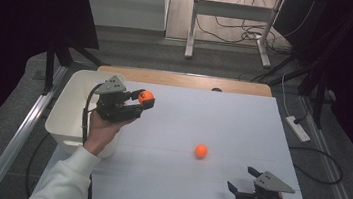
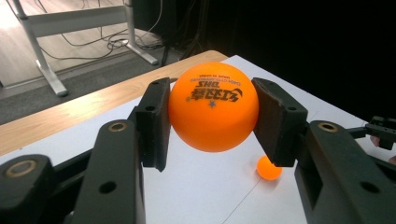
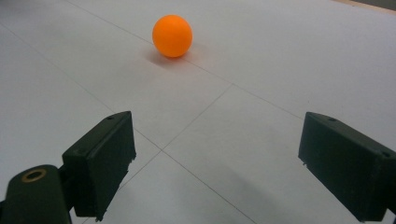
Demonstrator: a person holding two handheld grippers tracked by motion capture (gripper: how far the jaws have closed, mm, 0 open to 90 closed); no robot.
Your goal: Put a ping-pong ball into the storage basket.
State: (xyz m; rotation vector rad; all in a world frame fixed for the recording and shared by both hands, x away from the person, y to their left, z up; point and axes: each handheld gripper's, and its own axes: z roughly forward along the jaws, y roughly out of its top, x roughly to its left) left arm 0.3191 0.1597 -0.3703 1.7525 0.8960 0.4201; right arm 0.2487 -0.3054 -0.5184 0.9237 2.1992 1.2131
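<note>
My left gripper (image 1: 145,99) is held above the table's left side, shut on an orange ping-pong ball (image 1: 146,96). In the left gripper view the ball (image 2: 213,113), with dark print on it, is pinched between both black pads (image 2: 154,122). A second orange ball (image 1: 201,150) lies loose on the white table, also seen as the small ball (image 2: 269,168) below the jaws and the ball (image 3: 172,36) ahead of my right gripper (image 3: 215,163). My right gripper (image 1: 242,180) rests low at the table's front right, open, nothing between its pads.
A white bin (image 1: 68,112) stands at the table's left edge, just beside my left hand. The white table surface (image 1: 212,118) has a wooden strip (image 1: 186,81) along its far edge. Cables and a power strip (image 1: 297,128) lie on the floor to the right.
</note>
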